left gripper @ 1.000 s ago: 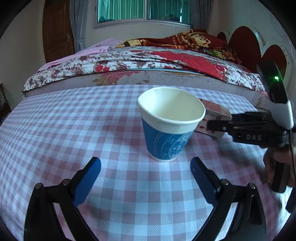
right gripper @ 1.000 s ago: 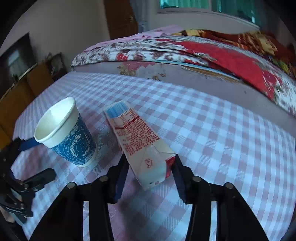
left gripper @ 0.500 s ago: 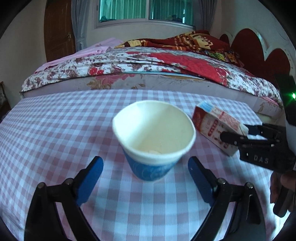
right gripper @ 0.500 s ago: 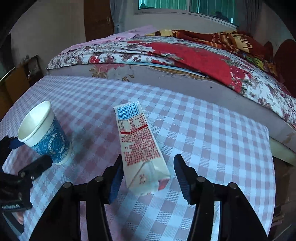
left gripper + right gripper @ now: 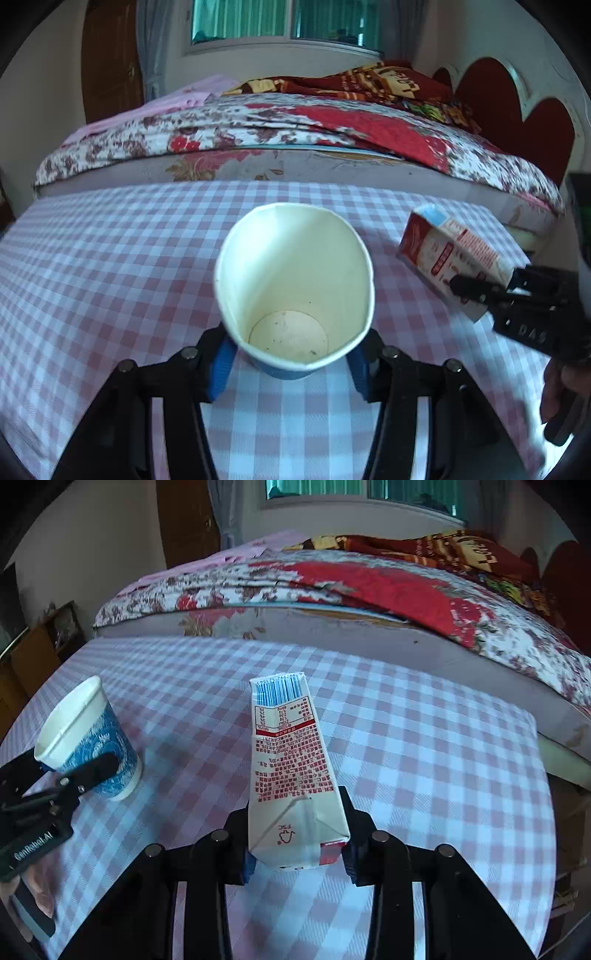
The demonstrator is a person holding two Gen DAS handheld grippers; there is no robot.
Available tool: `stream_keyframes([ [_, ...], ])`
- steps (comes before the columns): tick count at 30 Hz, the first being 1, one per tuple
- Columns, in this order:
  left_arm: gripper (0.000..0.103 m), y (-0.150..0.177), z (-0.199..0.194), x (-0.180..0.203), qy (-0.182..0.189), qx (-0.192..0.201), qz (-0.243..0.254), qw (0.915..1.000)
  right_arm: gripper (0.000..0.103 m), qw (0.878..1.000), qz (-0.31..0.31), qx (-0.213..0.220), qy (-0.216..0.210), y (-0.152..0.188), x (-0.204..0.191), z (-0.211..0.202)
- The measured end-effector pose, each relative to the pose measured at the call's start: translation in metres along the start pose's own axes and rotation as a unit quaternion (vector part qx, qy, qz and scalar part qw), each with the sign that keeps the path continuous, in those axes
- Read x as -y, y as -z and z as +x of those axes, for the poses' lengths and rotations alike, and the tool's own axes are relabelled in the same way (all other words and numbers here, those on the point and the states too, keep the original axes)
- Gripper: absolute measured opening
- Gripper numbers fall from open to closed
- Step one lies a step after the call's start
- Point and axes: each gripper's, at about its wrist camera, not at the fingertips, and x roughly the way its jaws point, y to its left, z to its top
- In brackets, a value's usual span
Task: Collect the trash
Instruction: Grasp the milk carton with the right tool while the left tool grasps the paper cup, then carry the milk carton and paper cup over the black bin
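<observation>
Right wrist view: a milk carton [image 5: 291, 775], long axis pointing away toward the bed [image 5: 369, 590], is being clamped by the right gripper [image 5: 297, 843] above the table [image 5: 424, 757]; an upright paper cup [image 5: 295, 280] is being squeezed by the left gripper [image 5: 290, 360], both having just been closing.

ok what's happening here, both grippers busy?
Yes. A person is clearing trash off the checked table, one gripper per hand. The left gripper has just closed on the paper cup, squeezing its rim oval. The right gripper has just closed on the near end of the carton. Both items are still at table level.
</observation>
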Motion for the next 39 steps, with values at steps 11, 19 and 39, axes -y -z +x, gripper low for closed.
stream_keyframes([
  [11, 0.054, 0.030, -0.073, 0.037, 0.007, 0.025, 0.030, 0.9992, 0.038, 0.998, 0.005, 0.046, 0.031, 0.051, 0.005, -0.096],
  [19, 0.054, 0.058, -0.127, 0.060, 0.013, 0.039, 0.036, 0.9985, 0.038, 0.997, 0.025, 0.065, 0.046, 0.105, 0.016, -0.172],
  [39, 0.054, 0.117, -0.218, 0.120, 0.061, 0.067, 0.062, 0.9939, 0.038, 0.985, 0.093, 0.112, 0.088, 0.221, 0.033, -0.309],
])
